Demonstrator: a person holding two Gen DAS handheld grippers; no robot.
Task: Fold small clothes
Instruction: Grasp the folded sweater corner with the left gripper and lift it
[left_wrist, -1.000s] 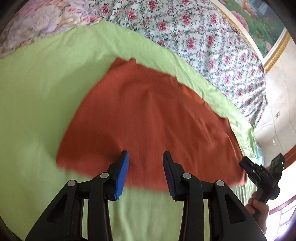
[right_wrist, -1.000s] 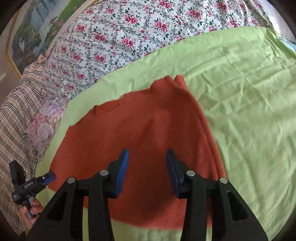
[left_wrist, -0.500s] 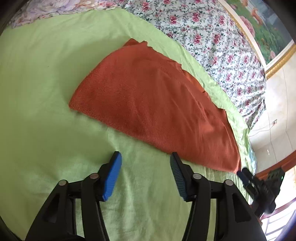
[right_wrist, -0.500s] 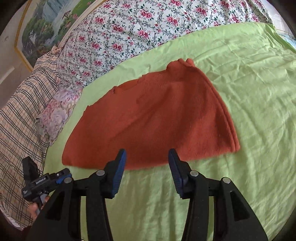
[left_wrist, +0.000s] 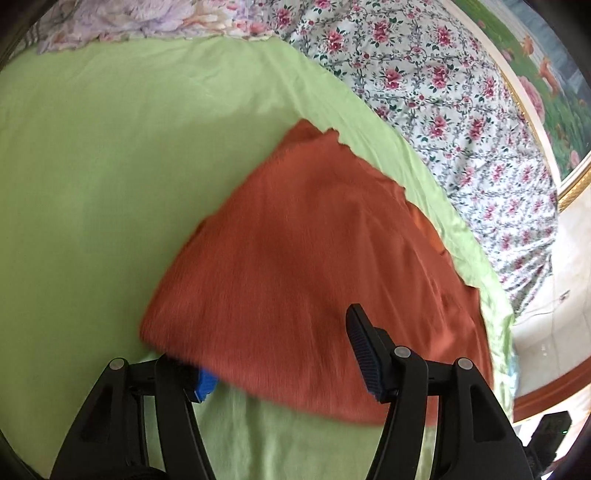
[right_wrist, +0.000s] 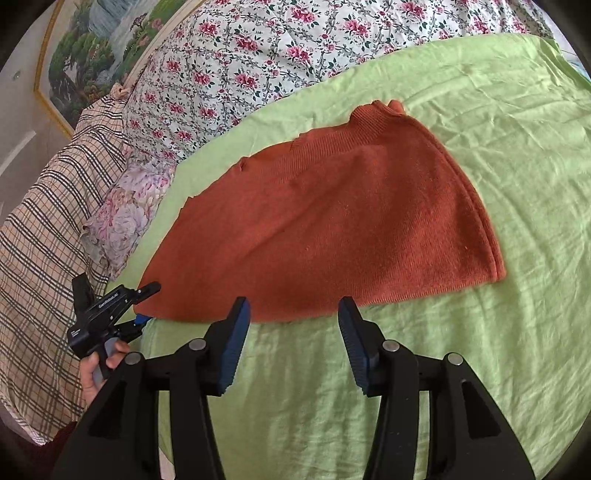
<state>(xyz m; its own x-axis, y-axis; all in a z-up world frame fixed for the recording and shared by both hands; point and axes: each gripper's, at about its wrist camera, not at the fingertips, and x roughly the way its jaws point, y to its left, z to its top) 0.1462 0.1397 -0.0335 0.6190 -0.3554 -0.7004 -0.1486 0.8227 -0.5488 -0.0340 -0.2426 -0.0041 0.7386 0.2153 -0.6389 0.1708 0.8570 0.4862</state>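
We're mid-fold: left gripper (left_wrist: 280, 365) jaws open around the sweater (right_wrist: 325, 229) corner, right gripper (right_wrist: 293, 343) open, empty; next clamp.

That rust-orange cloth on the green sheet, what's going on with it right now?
A person with a claw in each hand is folding the orange garment on the green sheet. The left claw has slid around its near corner, one finger beneath, jaws apart. The right claw hovers open just short of the near edge.
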